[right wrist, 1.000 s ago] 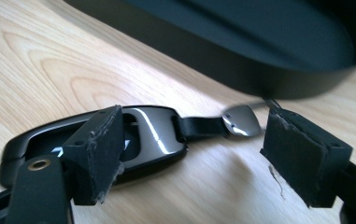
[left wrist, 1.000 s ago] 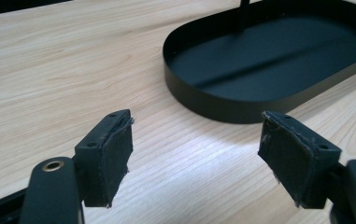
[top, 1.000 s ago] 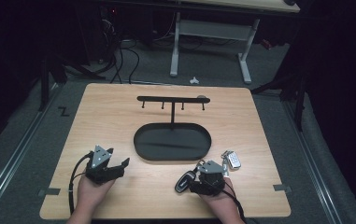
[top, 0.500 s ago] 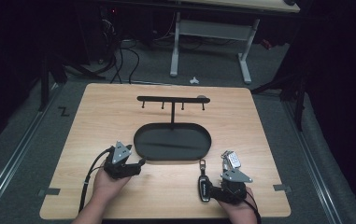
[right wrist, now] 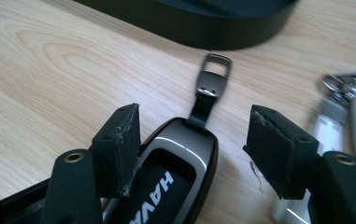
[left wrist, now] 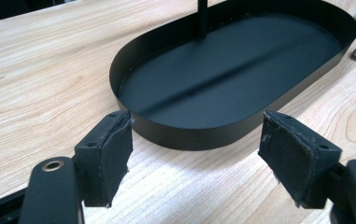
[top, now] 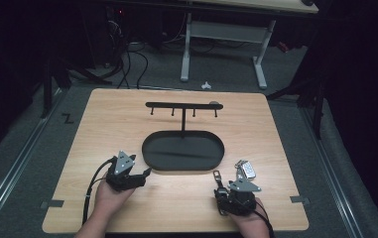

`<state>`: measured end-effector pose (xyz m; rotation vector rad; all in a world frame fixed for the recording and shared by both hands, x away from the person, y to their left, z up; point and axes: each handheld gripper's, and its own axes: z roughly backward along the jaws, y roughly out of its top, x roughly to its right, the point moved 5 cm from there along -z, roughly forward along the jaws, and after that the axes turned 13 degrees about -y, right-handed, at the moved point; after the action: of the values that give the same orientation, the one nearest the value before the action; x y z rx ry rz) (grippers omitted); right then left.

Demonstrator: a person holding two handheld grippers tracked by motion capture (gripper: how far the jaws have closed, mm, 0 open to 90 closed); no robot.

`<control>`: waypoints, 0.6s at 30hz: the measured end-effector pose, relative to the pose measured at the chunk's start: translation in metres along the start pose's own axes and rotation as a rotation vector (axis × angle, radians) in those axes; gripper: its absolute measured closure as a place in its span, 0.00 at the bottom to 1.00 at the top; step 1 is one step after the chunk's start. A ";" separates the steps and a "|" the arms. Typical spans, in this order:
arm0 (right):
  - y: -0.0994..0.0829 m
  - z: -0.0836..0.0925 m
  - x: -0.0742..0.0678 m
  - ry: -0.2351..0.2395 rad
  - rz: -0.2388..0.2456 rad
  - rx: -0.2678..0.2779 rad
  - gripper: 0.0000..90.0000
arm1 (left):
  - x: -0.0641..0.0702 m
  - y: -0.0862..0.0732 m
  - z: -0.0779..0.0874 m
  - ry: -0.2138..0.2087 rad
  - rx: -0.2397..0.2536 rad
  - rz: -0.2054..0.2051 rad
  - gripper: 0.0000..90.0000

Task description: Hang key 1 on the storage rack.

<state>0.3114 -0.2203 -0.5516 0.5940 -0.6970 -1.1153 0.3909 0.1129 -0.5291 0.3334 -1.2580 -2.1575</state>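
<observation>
A black key fob with a short strap lies on the wooden table between the jaws of my right gripper. Those jaws have just been closing. The left pad is at the fob's edge and the right pad stands clear of it. In the high view the fob lies at the front right, just ahead of the right gripper. My left gripper is open and empty, its pads just short of the black oval tray. In the high view the left gripper sits at the tray's near left corner.
A white key with a metal ring lies right of the fob, and it is the white key beside my right jaw. From the tray rises a post to a black hook bar. Bare wood lies to the left and at the back.
My right hand and the fob have shifted right along the front edge, and the jaws now stand narrower around the fob. The left gripper has moved a little right, closer to the tray.
</observation>
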 end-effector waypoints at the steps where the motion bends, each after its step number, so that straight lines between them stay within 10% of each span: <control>1: -0.001 0.001 0.004 -0.002 -0.010 -0.004 0.40 | 0.000 0.000 0.001 0.000 0.000 0.001 0.29; 18: 0.003 0.006 0.018 0.051 -0.056 -0.002 0.47 | -0.002 0.001 0.000 -0.018 0.013 0.025 0.29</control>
<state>0.3133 -0.2363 -0.5419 0.6414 -0.6390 -1.1486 0.3927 0.1132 -0.5287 0.3021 -1.2804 -2.1363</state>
